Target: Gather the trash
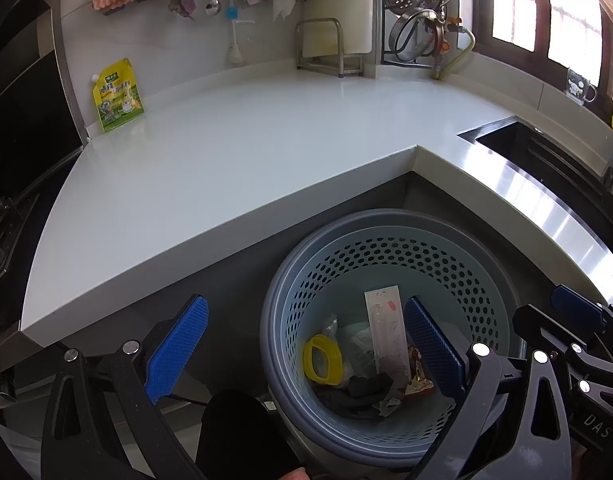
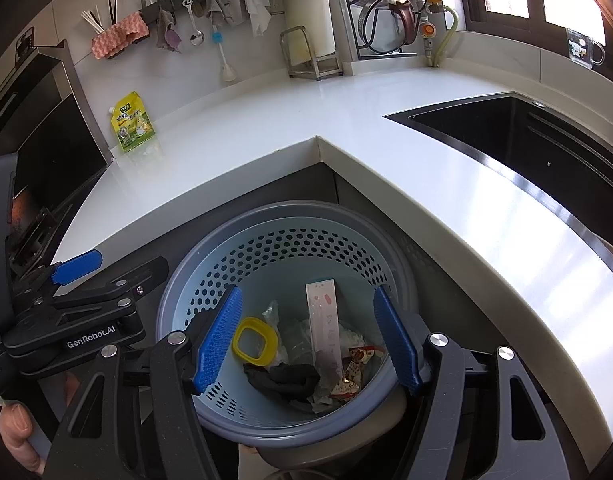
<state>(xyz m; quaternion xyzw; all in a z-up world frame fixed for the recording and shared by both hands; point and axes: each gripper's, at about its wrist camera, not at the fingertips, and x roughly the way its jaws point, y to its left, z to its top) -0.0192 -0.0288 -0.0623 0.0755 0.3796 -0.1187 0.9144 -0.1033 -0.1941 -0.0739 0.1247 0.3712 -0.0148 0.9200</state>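
A white L-shaped worktop (image 2: 266, 136) is seen almost bare, open room left along both its runs; a yellow-green pouch (image 2: 133, 123) is stood at its back left corner, by the wall; below its inner corner a perforated blue bin (image 2: 290, 248) is set on the floor, presumably within easy reach; collected trash is held inside: a pale carton (image 2: 324, 320), a yellow ring (image 2: 255, 342), a dark rag (image 2: 282, 380); the left gripper (image 1: 306, 344) and right gripper (image 2: 310, 340) are poised above the bin, fingers spread, nothing pinched.

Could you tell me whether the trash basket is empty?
No. The trash basket holds a yellow ring, a dark cloth and wrappers.
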